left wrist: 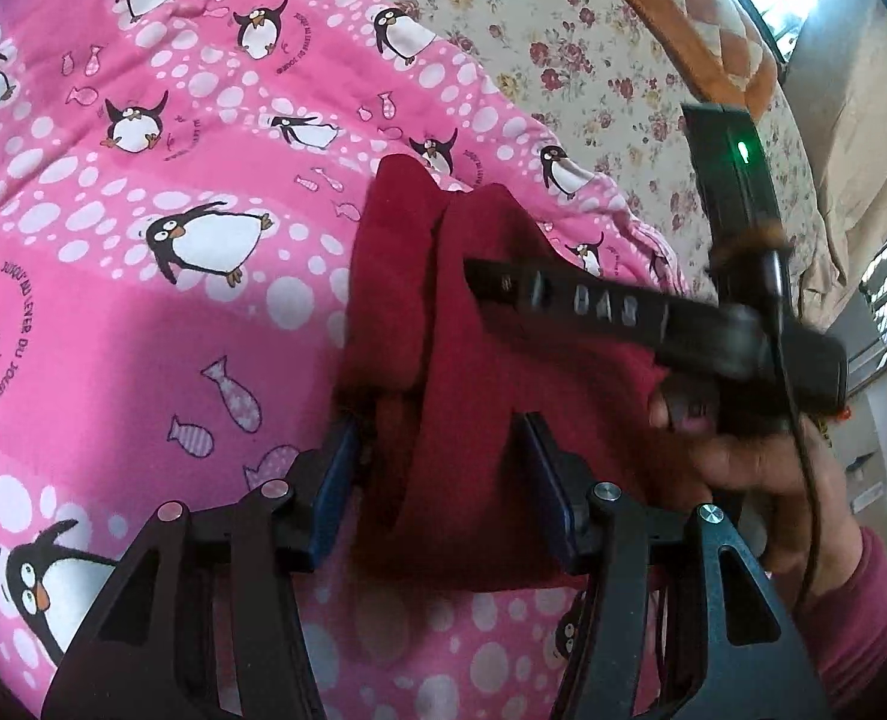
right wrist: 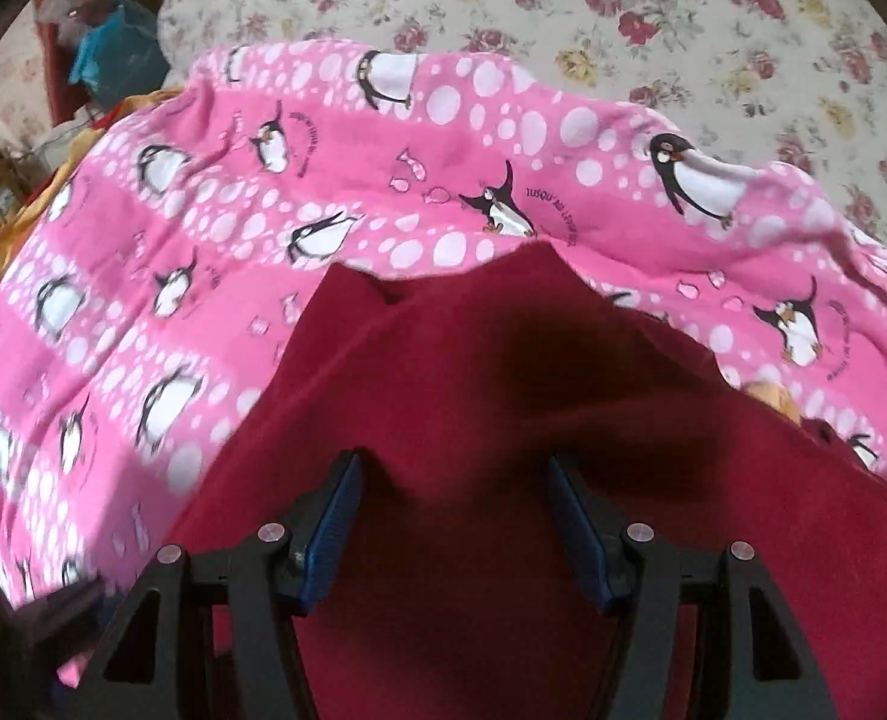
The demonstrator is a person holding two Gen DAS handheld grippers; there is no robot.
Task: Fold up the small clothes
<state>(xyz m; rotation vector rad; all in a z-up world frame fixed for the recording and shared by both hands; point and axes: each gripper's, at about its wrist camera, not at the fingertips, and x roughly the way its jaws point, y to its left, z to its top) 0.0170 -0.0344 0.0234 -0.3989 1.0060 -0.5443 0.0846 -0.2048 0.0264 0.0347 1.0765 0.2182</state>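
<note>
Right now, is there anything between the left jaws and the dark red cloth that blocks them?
Nothing visible does. The left gripper stands open right at the red garment, with a fold of it already between the jaws. The right gripper crosses above the garment further back, not in the gap. The garment lies on the pink penguin blanket.

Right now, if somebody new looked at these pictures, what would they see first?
Probably the bright pink penguin blanket spread over the flowery bedsheet. Next, the dark red garment bunched on the blanket, in the middle of both views. The left gripper has its blue pads on either side of its folds, and the right gripper hangs above it.
</note>
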